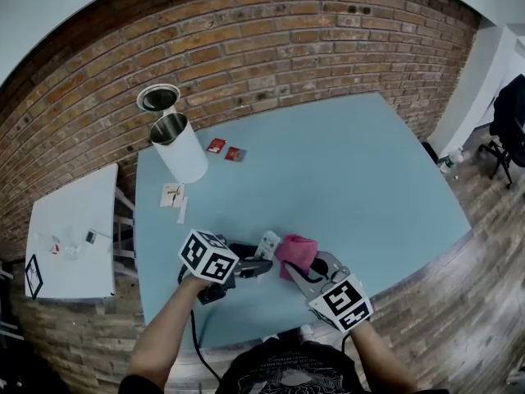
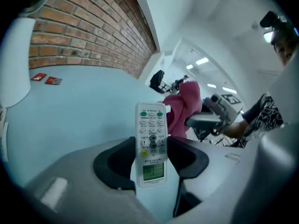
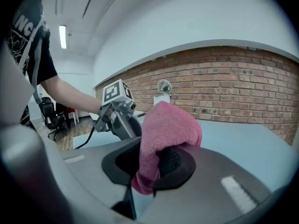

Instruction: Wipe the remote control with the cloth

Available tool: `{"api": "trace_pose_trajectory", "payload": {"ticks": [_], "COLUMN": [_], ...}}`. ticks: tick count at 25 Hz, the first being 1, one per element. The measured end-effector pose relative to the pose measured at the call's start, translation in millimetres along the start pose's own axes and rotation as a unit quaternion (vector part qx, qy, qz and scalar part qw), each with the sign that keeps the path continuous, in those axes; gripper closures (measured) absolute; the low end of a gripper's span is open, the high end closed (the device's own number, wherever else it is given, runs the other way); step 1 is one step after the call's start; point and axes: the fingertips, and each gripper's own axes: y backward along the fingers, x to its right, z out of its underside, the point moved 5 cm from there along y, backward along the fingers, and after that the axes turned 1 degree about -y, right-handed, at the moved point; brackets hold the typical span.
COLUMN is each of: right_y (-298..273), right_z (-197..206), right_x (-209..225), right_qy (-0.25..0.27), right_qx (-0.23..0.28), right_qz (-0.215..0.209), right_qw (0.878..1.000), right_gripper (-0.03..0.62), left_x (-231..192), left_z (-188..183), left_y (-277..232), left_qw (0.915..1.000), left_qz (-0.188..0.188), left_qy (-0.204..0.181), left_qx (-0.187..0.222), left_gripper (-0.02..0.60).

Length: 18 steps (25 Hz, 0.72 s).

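Remote control (image 2: 151, 141) is clamped in my left gripper (image 2: 152, 162), near the front edge of the tabletop (image 1: 353, 171); my right gripper (image 3: 148, 164) is closed on the pink cloth (image 3: 168, 125). Cloth sits just beside the remote.

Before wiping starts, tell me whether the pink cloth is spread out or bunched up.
Bunched. The pink cloth is a folded wad pinched in the right gripper, bulging above its jaws, not laid flat.

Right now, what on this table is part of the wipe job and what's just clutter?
In use:
- remote control, clamped in the left claw
- pink cloth, clamped in the right claw

Lying about:
- canister
- red packets
- paper cards near the canister
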Motion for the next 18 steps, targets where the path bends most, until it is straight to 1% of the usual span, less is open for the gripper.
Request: {"api": "trace_pose_trajectory", "payload": {"ticks": [1,2,4,6,9,11,13,15,18], "right_y": [1,2,3,4,7,8,10,11,12], "right_z": [2,3,6,10,15,18,22,25,29], "right_x": [2,3,4,5,5,4,4,3,1], "right_qy": [-0.011,-0.02,-0.03,-0.036,-0.048,-0.052,-0.056,-0.06,-0.064], "right_qx": [-0.002,-0.004,-0.002,-0.001,-0.002,-0.005,-0.009,-0.012,-0.017], "right_qz": [0.005,0.009,0.014,0.018,0.023,0.026,0.029,0.032,0.033], "right_qw": [1.0,1.0,0.999,0.999,0.999,0.998,0.998,0.998,0.997], "right_gripper": [0.53,0.53,0.53,0.53,0.53,0.53,0.53,0.53,0.53], "left_x": [0,0,1,1,2,1,1,0,-3], "left_z": [6,13,26,38,51,60,67,72,78], "left_y": [-5,-11,-21,-29,-39,-45,-51,-54,-57], "left_qw": [0.999,0.9961,0.9853,0.9709,0.9454,0.9274,0.912,0.9008,0.8903], "left_qz": [-0.003,-0.005,0.0,0.005,0.005,0.001,-0.002,-0.004,-0.008], "left_qy": [-0.018,-0.037,-0.069,-0.099,-0.142,-0.168,-0.187,-0.198,-0.206], "left_qx": [-0.04,-0.08,-0.156,-0.218,-0.293,-0.334,-0.365,-0.387,-0.406], "left_gripper": [0.371,0.371,0.371,0.371,0.371,0.371,0.371,0.37,0.368]}}
